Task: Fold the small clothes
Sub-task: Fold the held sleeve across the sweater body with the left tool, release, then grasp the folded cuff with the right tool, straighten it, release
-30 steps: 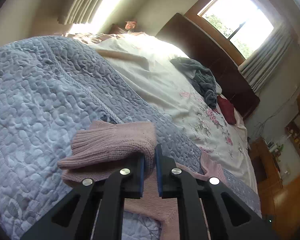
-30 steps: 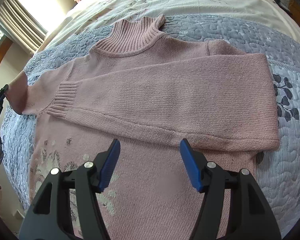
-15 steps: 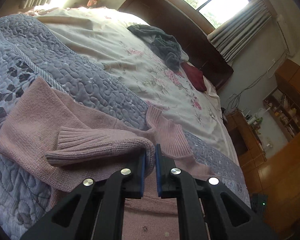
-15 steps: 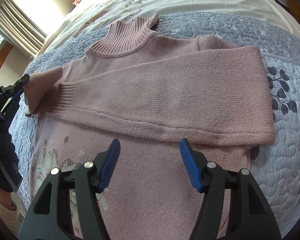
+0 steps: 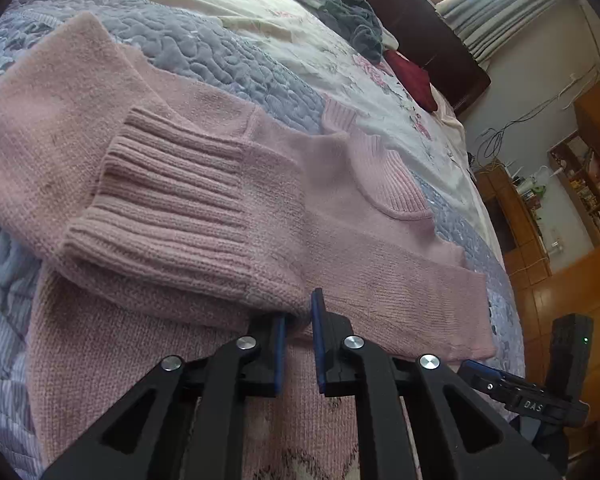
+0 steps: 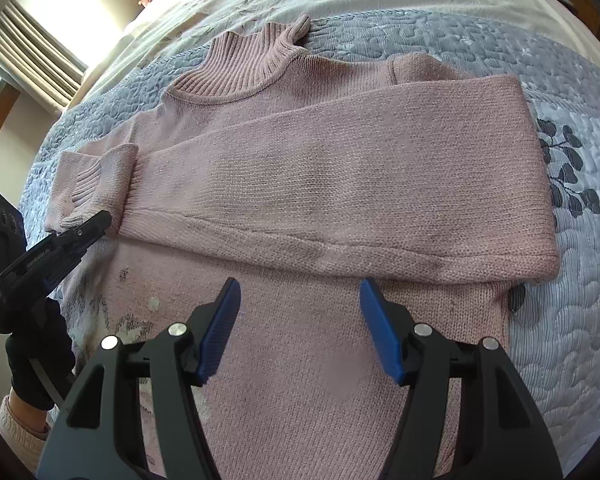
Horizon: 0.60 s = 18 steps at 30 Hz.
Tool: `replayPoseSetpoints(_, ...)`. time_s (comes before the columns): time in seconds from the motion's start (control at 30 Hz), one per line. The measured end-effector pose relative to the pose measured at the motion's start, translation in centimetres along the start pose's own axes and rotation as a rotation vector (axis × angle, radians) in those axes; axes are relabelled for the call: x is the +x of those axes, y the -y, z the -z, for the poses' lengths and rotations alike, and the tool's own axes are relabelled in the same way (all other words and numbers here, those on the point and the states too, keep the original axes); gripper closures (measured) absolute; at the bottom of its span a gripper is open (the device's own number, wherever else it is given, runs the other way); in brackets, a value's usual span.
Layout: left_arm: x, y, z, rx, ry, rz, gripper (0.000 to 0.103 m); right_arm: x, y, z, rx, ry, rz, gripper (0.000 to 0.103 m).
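The left gripper [image 5: 298,334] pinches the ribbed cuff [image 5: 172,196] over the sweater [image 6: 320,168], whose folded sleeve lies crosswise before the open, empty right gripper [image 6: 300,320].

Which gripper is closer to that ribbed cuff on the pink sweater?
Left. The left gripper pinches the cuff; the right gripper hovers open over the sweater's body, apart from it.
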State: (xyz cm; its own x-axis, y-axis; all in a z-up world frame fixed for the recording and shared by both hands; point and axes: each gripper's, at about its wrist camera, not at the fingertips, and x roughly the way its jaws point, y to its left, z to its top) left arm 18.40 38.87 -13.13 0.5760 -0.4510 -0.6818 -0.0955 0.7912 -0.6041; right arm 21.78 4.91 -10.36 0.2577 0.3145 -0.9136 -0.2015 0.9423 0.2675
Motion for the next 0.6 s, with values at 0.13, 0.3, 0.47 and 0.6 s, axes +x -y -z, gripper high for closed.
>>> replayPoseSetpoints(0.13,-4.6,-0.2,0.1,0.031,-0.006,0.076,0.088,-0.6,-1.1,-0.8,-0.012,0.006,-0.023,0.041)
replayPoseSetpoints(0.3,-10.5,-2.1,-3.9,0.109,0.153,-0.109,0.081,-0.4,-4.1,-2.4,-0.03,0.0,-0.088,0.041)
replayPoseSetpoints(0.47,-9.7,-6.0,-7.8,0.109,0.155,-0.336,0.081,0.6,-8.1,-3.8,-0.064,-0.024,-0.135,0.041)
replayPoseSetpoints(0.6,-6.5,-9.3,-7.8,0.073,0.038,-0.41,0.082,2.0,-11.1,-4.9,-0.081,-0.054,-0.169,0.041)
